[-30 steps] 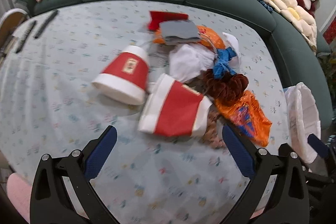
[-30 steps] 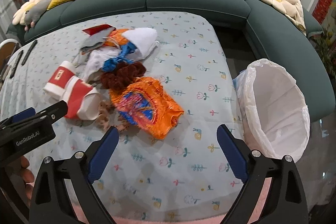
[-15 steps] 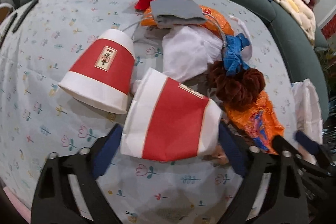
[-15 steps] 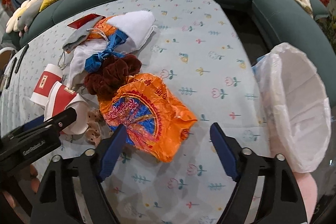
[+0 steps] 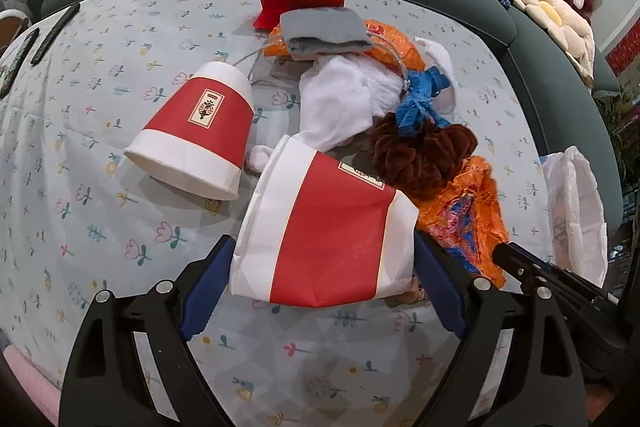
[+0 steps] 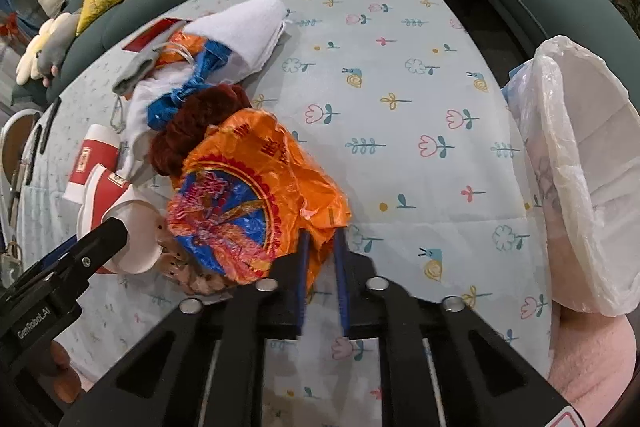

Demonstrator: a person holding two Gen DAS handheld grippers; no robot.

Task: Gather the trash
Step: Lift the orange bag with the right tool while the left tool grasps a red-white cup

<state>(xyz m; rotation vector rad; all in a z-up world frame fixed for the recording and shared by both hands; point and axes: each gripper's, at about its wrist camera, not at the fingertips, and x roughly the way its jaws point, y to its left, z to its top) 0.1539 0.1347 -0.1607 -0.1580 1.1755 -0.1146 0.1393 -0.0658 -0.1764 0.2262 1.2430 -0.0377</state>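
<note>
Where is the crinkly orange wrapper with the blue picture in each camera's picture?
Left wrist view: the orange wrapper lies right of centre, just right of the nearer red-and-white cup, under the brown scrunchie.
Right wrist view: the orange wrapper fills the middle, its lower edge pinched in the right gripper.
Shared landmark: the white trash bag, at the right edge in both.

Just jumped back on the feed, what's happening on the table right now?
A person with a gripper in each hand is clearing a pile of trash off the flowered tablecloth. The right gripper has shut on the edge of the orange wrapper. The left gripper stands wide around the nearer red and white paper cup, not visibly squeezing it. A white lined bin waits at the table's right edge.
</note>
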